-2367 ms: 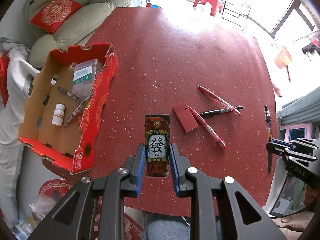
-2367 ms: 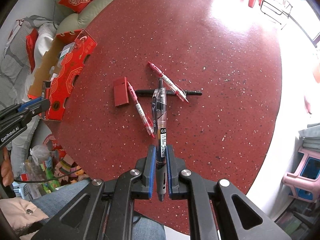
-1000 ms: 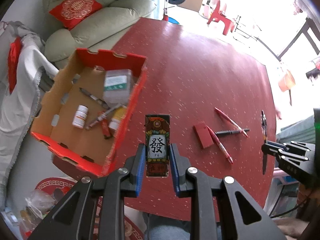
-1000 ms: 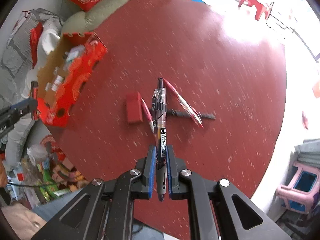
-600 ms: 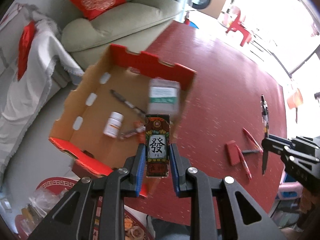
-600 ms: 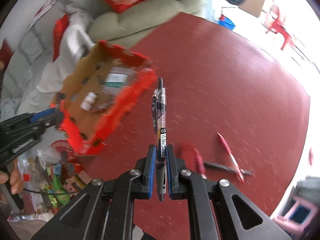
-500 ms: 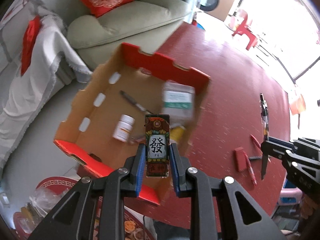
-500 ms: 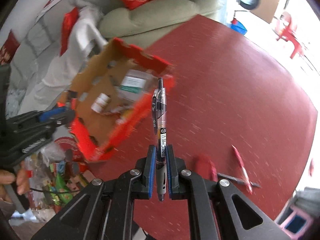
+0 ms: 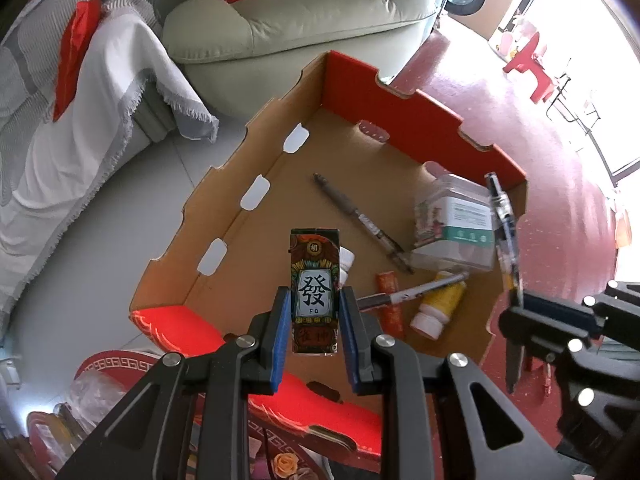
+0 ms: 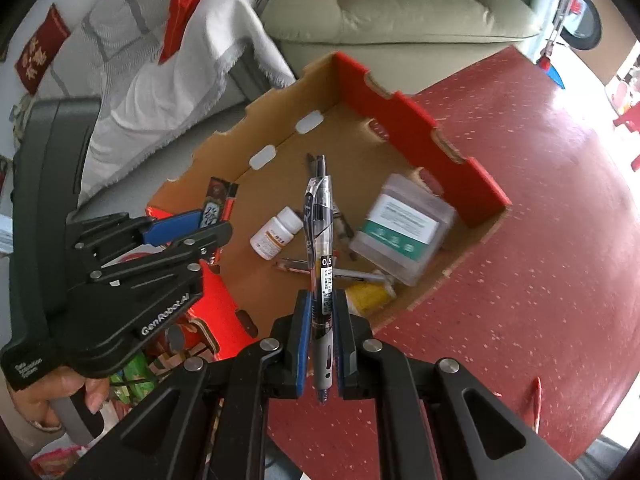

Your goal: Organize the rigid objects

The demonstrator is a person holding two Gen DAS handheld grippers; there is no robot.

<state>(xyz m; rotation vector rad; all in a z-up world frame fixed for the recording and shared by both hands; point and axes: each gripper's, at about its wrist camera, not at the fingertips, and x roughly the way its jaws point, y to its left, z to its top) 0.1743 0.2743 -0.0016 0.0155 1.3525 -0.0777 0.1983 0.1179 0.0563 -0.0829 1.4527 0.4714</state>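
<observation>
1. Left wrist view, bottom centre: the left gripper (image 9: 315,322) has its blue-padded fingers (image 9: 280,332) clenched on the sides of a small decorated box (image 9: 315,288) printed with a large black character. The box stands upright in the frame, over the near part of the cardboard tray (image 9: 256,160).
2. Just past it, on the tray floor, lie a white bottle cap half hidden behind the box, a red sachet (image 9: 390,304), a silver pen (image 9: 416,290) and a yellow bottle (image 9: 440,302), crowded together right of centre.
3. Further in, a dark pen (image 9: 360,222) lies diagonally, and a clear lidded container (image 9: 460,224) sits against the right wall.
4. The tray floor at centre left and toward the far corner is bare; the notched red far wall (image 9: 400,80) runs across the upper middle.
5. Right wrist view, bottom centre: the right gripper (image 10: 323,320) is clamped on a clear black-ink pen (image 10: 320,240), tip toward the camera, its barrel crossing over the tray's middle.
6. At left of that frame the left gripper (image 10: 188,222) hangs over the tray's near-left edge, a hand (image 10: 60,388) on its handle.
7. Beyond the tray: red speckled table (image 10: 540,200) to the right, a green sofa (image 10: 400,8) at top.
</observation>
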